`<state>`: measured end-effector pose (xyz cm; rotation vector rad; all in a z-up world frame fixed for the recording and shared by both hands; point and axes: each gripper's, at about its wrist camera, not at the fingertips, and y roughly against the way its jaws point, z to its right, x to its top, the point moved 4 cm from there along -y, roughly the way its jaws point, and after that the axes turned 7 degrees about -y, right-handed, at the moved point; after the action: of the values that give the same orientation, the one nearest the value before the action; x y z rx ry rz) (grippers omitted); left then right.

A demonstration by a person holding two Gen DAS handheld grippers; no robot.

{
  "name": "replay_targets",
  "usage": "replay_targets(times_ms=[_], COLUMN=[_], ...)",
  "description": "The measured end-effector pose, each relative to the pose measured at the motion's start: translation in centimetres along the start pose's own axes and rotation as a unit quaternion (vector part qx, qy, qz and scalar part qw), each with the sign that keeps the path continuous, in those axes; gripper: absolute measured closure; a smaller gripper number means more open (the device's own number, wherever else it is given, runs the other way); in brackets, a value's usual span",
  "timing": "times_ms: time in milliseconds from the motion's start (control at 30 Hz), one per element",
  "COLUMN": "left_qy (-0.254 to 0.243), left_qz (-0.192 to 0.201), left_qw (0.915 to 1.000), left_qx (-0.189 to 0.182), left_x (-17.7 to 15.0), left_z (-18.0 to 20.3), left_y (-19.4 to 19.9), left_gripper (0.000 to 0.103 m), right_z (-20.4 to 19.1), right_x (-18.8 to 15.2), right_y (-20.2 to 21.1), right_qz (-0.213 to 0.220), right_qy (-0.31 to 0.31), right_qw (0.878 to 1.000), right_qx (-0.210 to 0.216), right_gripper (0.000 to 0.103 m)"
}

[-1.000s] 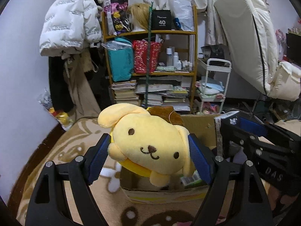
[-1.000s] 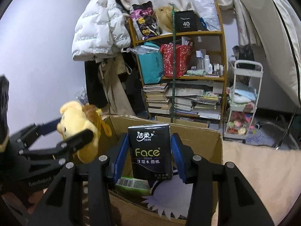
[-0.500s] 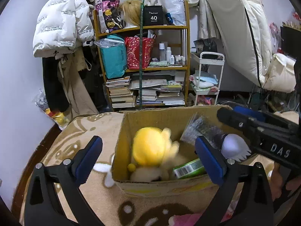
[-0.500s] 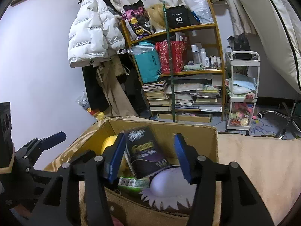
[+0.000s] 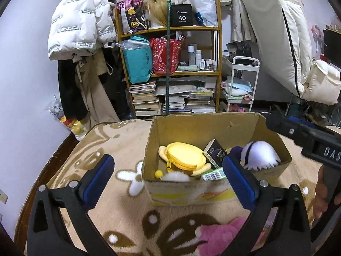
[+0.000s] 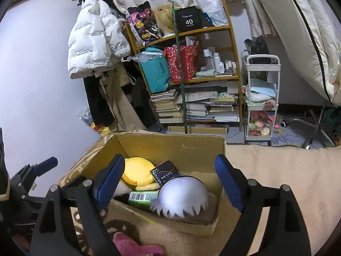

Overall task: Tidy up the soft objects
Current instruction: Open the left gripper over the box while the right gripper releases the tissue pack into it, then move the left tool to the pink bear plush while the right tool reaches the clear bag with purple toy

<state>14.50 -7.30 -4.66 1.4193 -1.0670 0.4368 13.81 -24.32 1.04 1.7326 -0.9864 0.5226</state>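
The left gripper (image 5: pixel 167 175) has just been opening and is let go, with nothing between its jaws. The right gripper (image 6: pixel 170 178) has just opened wide too, empty. Just ahead of both, the yellow dog plush (image 5: pixel 184 156) and the black tissue pack (image 6: pixel 164 171) lie inside the cardboard box (image 5: pixel 204 125). A pink plush (image 5: pixel 221 233) lies on the blanket (image 5: pixel 119 145) below the left gripper.

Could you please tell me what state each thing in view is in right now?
Left gripper: open, empty; jaws just opened.
Right gripper: open, empty; jaws just opened.
Cardboard box: open-topped, upright.
Yellow plush: lying in box.
Black tissue pack: tilted in box.
Pink plush: outside box, on blanket.
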Motion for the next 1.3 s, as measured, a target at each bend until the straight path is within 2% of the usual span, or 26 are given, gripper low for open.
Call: replay_targets(times_ms=[133,500,867,1100,1300], left_qy=[-0.004,-0.010,-0.032,-0.040,-0.034], left_qz=[-0.005,-0.032,-0.029,-0.033,-0.044], left_qw=[1.0000,0.9993,0.9990,0.9986,0.9983], left_qx=[-0.002,-0.020,-0.011,-0.007,-0.017], left_x=[-0.4,-2.1,-3.6,-4.4,-4.8], left_z=[0.2,1.1,2.0,2.3,2.2], left_y=[1.2,4.1,7.6,8.6,8.3], left_gripper=[0.002,0.002,0.002,0.002,0.002], right_z=[-0.1,-0.3,-1.2,-1.6,-1.3], right_x=[-0.3,-2.0,-3.7,-4.6,-4.9], right_y=[1.4,5.0,8.4,9.6,9.6], right_qz=[-0.001,-0.022,-0.032,-0.043,-0.055], right_qy=[0.006,0.019,0.029,0.039,0.034], right_qw=[1.000,0.999,0.998,0.997,0.997], right_qx=[-0.006,-0.031,-0.039,-0.047,-0.052], right_gripper=[0.006,0.005,0.005,0.005,0.005])
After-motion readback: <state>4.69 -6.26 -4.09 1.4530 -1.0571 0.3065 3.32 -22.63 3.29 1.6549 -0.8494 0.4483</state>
